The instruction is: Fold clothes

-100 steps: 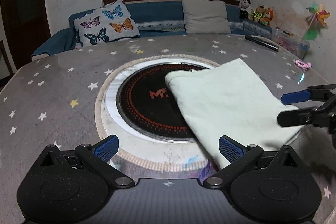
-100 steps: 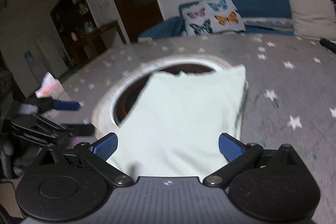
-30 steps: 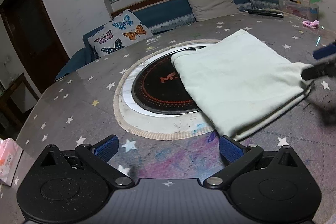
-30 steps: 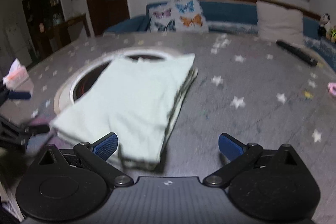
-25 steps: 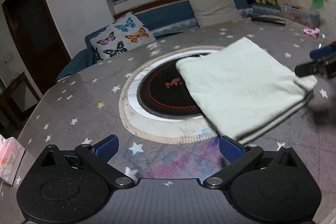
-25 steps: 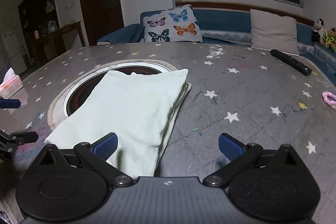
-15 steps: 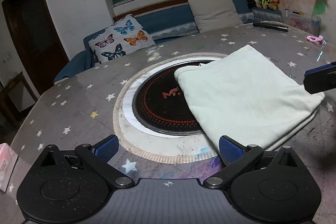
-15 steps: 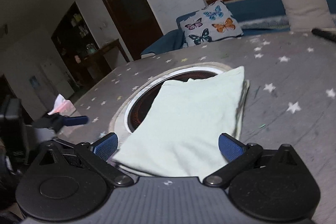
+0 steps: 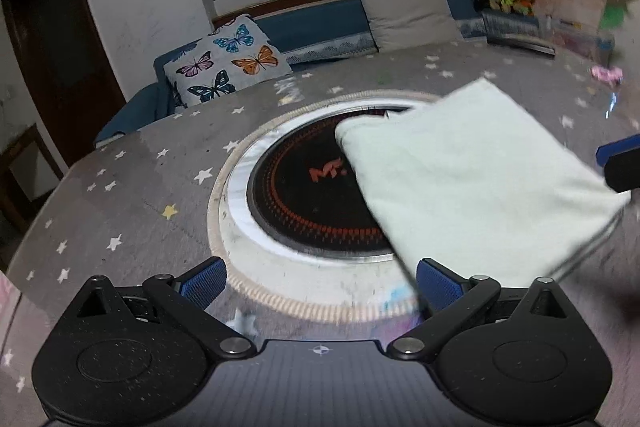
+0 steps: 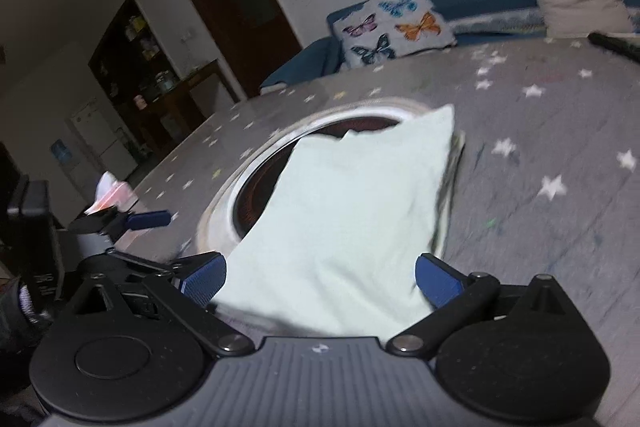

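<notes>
Left tongs (image 9: 320, 285) and right tongs (image 10: 320, 279) are both shown with their blue pads spread wide and nothing held between them. The folded garment (image 9: 472, 179), a pale green cloth, is seen lying flat on the bench (image 9: 120, 195), which is covered with a grey star-printed cloth. One part of the garment overlaps the round black hotplate inset (image 9: 304, 187) at the bench centre; the rest extends toward the right side of the bench. In the right wrist view the near edge of the garment lies just beyond the open pads, between them, while in the left wrist view the garment's near corner lies just beside the right-hand pad. The tip of the right tongs is seen at the far right edge of the left wrist view, close to the garment's outer corner; contact cannot be confirmed.

The garment is judged to be light, soft and limp, with several layers stacked, as suggested by the stepped edges along its right side (image 10: 448, 187). It is expected to sag and unfold if lifted from one point only. A hold on all layers together at two corners of one edge is judged best, since a pinch on the top layer alone would be likely to peel it off the stack. A butterfly cushion (image 9: 230, 67) is visible on the sofa behind.
</notes>
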